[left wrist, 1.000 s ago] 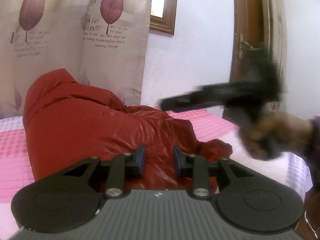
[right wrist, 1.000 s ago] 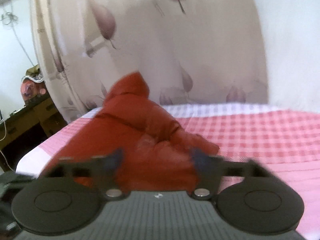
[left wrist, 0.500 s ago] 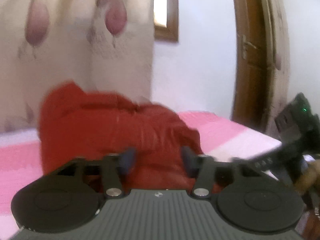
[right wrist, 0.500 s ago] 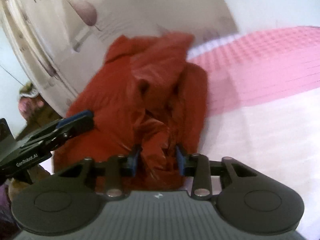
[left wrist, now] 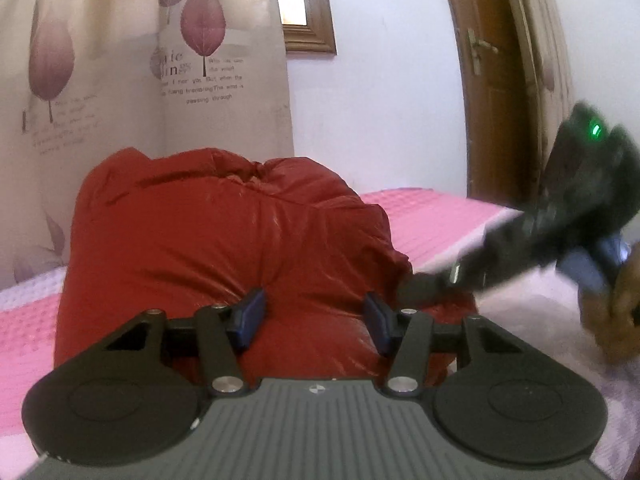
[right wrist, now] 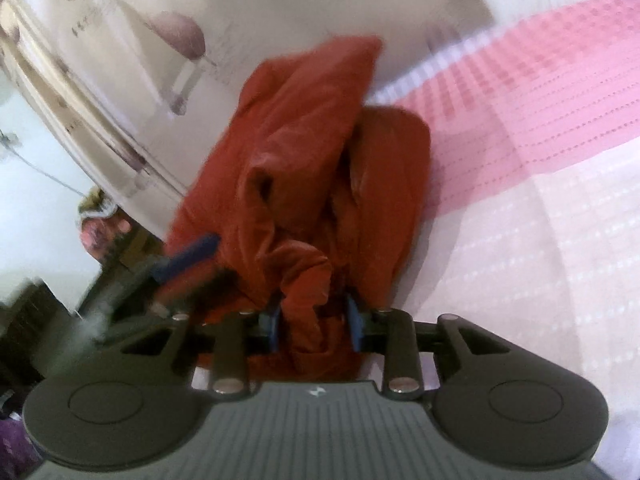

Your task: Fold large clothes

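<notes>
A puffy red jacket (left wrist: 224, 240) lies bunched on the pink checked bed (left wrist: 420, 216), its far end against the curtain. My left gripper (left wrist: 314, 316) is at the jacket's near edge. Its jaws stand apart and are closing, with a bulge of fabric between them that the pads do not pinch. In the right wrist view the jacket (right wrist: 296, 152) runs away from my right gripper (right wrist: 314, 320). A fold of its near end fills that gripper's narrow gap, and the jaws are easing open. The right gripper (left wrist: 420, 286) reaches in from the right. The left gripper (right wrist: 192, 268) is blurred at the left.
A leaf-print curtain (left wrist: 120, 80) hangs behind the bed, with a window frame (left wrist: 308, 20) and a brown door (left wrist: 496, 100) to its right. A hand (left wrist: 616, 312) holds the right gripper. Dark furniture (right wrist: 36, 312) stands past the bed's left edge. Bare sheet (right wrist: 540, 240) lies right of the jacket.
The right gripper came down from above the bed, rolled, and narrowed from wide open onto a fold of the jacket's near end. The left jaws stand wider than a second ago.
</notes>
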Demonstrator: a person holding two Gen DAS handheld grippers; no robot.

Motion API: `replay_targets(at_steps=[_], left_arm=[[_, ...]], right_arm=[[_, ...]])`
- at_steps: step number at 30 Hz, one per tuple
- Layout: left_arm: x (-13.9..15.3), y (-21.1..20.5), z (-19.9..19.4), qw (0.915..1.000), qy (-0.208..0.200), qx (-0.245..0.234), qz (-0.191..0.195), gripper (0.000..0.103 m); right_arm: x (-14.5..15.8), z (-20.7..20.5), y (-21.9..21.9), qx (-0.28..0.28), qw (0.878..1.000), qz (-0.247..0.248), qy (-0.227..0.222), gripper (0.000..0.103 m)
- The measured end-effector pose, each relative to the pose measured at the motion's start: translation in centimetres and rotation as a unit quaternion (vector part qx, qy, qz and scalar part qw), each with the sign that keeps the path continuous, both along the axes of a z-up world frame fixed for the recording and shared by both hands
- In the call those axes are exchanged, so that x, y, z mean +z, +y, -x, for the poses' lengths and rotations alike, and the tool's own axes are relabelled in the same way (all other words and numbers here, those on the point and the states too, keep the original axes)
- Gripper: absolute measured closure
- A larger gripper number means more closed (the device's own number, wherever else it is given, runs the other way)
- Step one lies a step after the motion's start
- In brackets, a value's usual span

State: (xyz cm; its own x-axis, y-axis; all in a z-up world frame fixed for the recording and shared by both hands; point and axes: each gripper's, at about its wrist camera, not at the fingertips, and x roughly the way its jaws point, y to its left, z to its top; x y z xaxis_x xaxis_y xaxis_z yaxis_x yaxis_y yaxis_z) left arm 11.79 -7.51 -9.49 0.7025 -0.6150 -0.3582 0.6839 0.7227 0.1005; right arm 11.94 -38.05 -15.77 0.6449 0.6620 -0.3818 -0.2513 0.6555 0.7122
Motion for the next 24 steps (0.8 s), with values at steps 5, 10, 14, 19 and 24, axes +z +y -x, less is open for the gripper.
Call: replay_targets(at_steps=[5,10,14,19,24], left_arm=[[-0.1,-0.1,0.2,1.0000,0.003,-0.005,0.000,0.047],[0.0,0.0,0.3,1.0000,0.002,-0.007,-0.003,0.045],[-0.1,0.0,0.0,0.9999,0.004,-0.011,0.001,0.044],[-0.5,-0.1,-0.5,0.9997,0.021,-0.011,0.007,0.044],[-1.1,0.7,-1.2,0.9989,0.043,-0.009,0.015,0.046]], right_arm=[[8.9,0.8,0.7,-0.028,0.980,0.124,-0.155,0.068],[12.4,-5.0,7.5,0.045,0.942,0.258,-0.209,0.070],[9.1,-9.0,9.6,0.076,0.928,0.320,-0.172,0.072],[6.0,-10.0,9.8,0.086,0.931,0.319,-0.154,0.073],[4.3,-10.4,10.2,0.083,0.935,0.309,-0.156,0.074]])
